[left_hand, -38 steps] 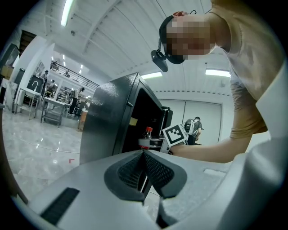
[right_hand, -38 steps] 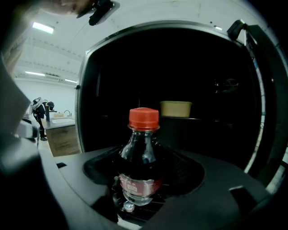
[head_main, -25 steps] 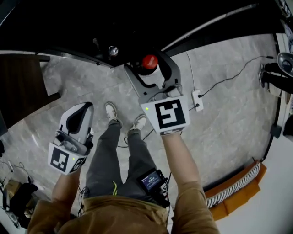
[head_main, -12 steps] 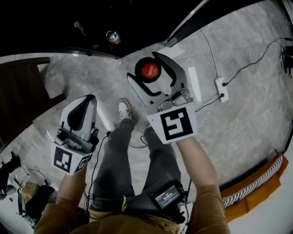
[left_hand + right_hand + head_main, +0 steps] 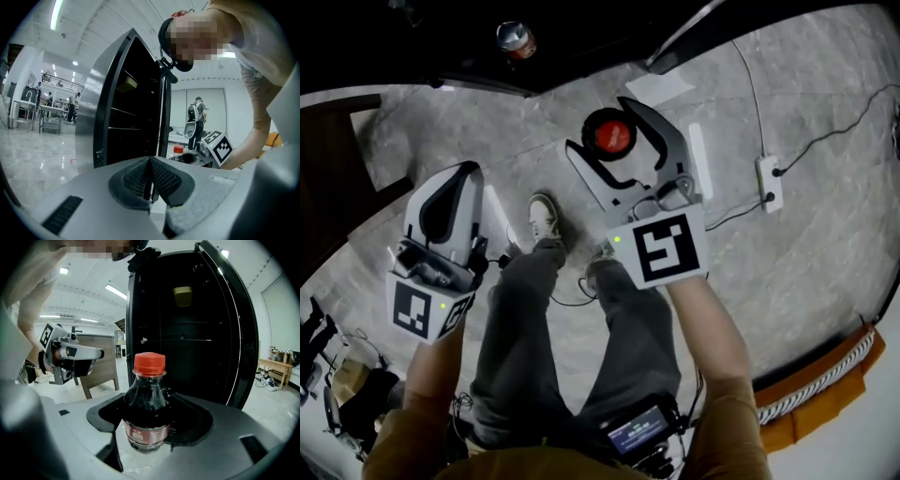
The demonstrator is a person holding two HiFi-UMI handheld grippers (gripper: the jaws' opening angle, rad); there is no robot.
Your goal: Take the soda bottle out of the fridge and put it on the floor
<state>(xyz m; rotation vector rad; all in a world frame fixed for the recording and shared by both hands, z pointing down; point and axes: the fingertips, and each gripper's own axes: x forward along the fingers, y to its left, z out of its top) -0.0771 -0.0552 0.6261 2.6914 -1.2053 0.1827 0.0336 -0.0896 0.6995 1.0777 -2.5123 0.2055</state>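
Observation:
The soda bottle (image 5: 609, 137), dark with a red cap, stands upright between the jaws of my right gripper (image 5: 604, 129), which is shut on its body (image 5: 146, 411). In the head view it hangs over the grey floor, just in front of the black fridge (image 5: 581, 28). In the right gripper view the open fridge (image 5: 187, 324) is right behind the bottle. My left gripper (image 5: 459, 175) is to the left at about the same height, its jaws shut on nothing (image 5: 150, 177). It faces the fridge's open door (image 5: 126, 103).
A can (image 5: 516, 38) stands inside the fridge. A power strip (image 5: 772, 183) with cables and a white sheet (image 5: 661, 84) lie on the floor. Dark wooden furniture (image 5: 328, 159) is at the left, an orange striped mat (image 5: 811, 380) at the lower right. The person's shoes (image 5: 546, 216) are between the grippers.
The right gripper has carried the bottle back from the fridge's edge and out over the floor. The left gripper stayed shut and moved little.

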